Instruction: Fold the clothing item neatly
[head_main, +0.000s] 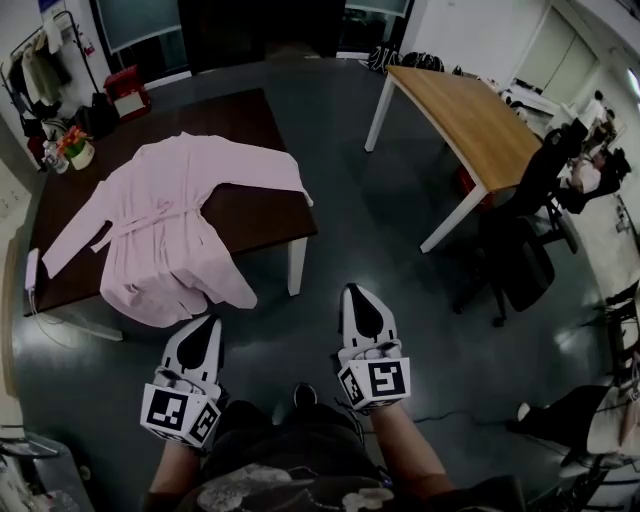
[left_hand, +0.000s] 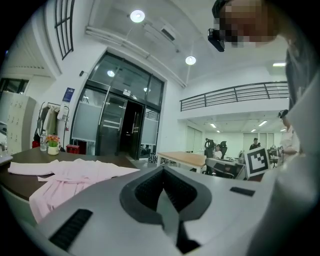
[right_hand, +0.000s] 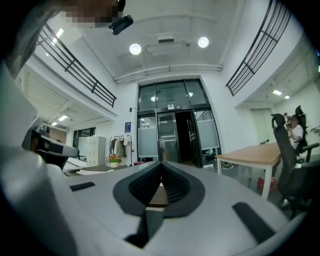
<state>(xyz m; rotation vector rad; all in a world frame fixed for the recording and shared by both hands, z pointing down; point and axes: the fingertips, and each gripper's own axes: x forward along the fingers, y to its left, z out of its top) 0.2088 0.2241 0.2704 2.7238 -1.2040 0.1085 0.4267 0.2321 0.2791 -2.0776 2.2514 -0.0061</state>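
Dark worktop (head_main: 262, 215) ahead, to my left. Pink robe (head_main: 165, 230) spread on worktop, collar at far side, hem draped over near edge, long axis running toward me. My left claw (head_main: 207, 325) nearer hem, closed, empty. My right claw (head_main: 357, 297) off worktop's right corner, closed, empty.

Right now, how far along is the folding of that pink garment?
Done: nothing. The pink garment lies unfolded on the dark table, with its sleeves spread and its hem hanging over the near edge. In hand: nothing. The left hand-held gripper and the right hand-held gripper are both shut, empty and short of the table. Left: every fold.
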